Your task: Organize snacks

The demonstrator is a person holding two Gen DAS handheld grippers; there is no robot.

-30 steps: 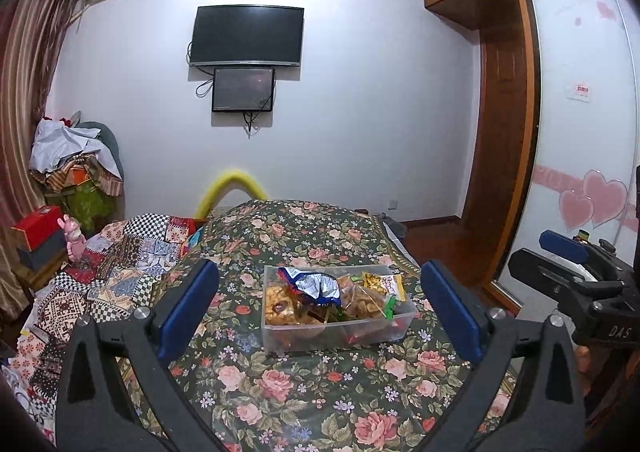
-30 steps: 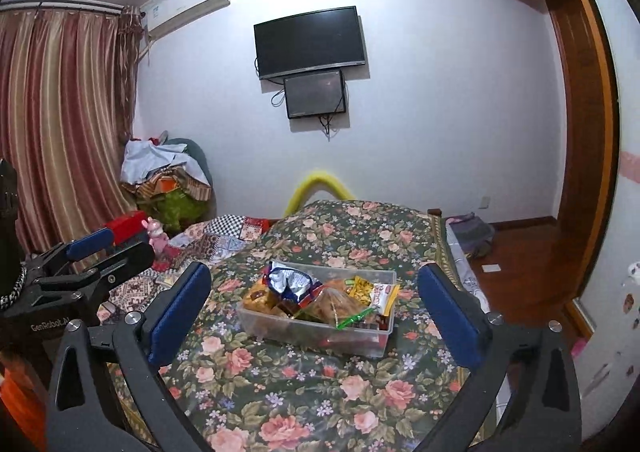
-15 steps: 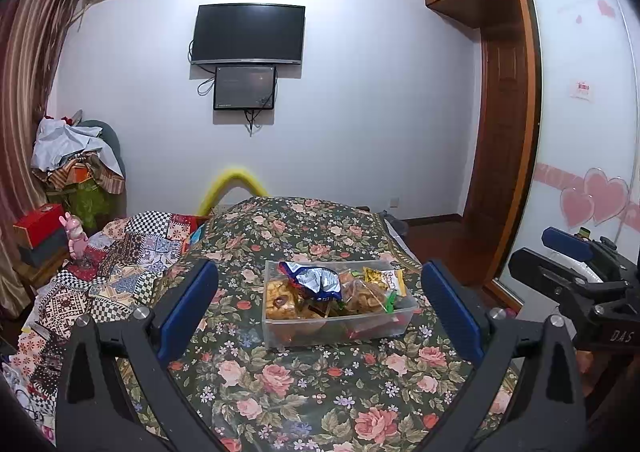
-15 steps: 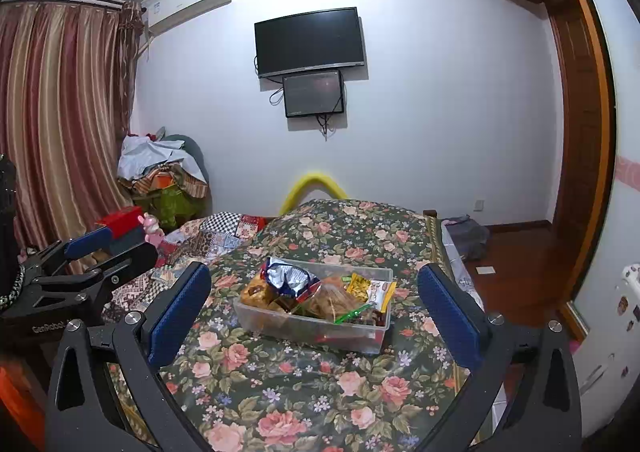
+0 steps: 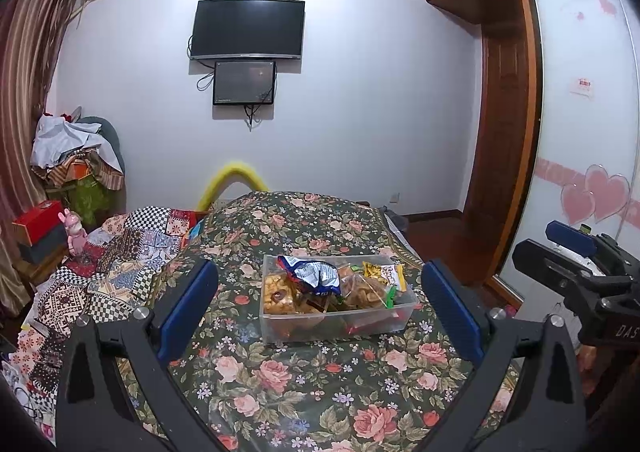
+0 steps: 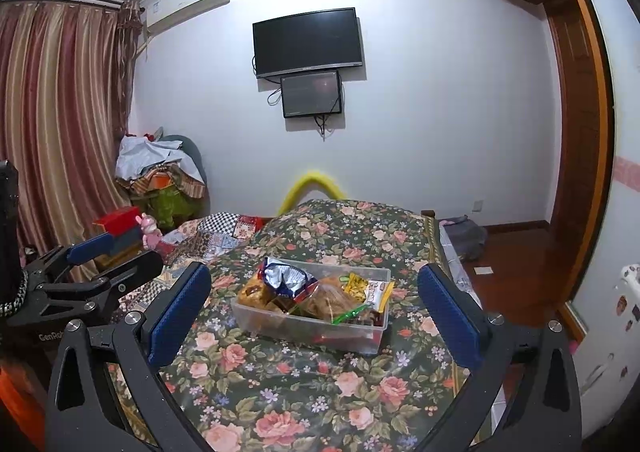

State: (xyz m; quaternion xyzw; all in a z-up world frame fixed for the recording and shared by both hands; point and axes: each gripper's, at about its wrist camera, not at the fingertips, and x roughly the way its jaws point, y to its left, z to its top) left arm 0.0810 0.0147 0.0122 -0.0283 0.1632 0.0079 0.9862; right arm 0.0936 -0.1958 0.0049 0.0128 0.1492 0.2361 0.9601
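Observation:
A clear plastic box [image 5: 280, 326] [image 6: 256, 318] full of snack packets stands on the floral bedspread [image 5: 304, 380] [image 6: 280, 384]. A blue and white foil bag [image 5: 314, 276] [image 6: 286, 280] lies on top, with yellow packets [image 5: 386, 274] [image 6: 368, 290] at the right side. My left gripper [image 5: 320, 304] is open and empty, held back from the box. My right gripper [image 6: 314, 306] is open and empty too, also short of the box. Each gripper shows in the other's view, the right one [image 5: 576, 252] and the left one [image 6: 104, 264].
A patchwork quilt [image 5: 120, 264] covers the bed's left side. A pile of clothes [image 5: 76, 156] and a red box [image 5: 38, 220] stand by the curtain. A wardrobe with a sliding door [image 5: 580, 132] is at the right. A television [image 5: 248, 30] hangs on the far wall.
Both grippers have drawn back and risen slightly; the box sits a little lower and smaller in both views. The jaws have stayed open.

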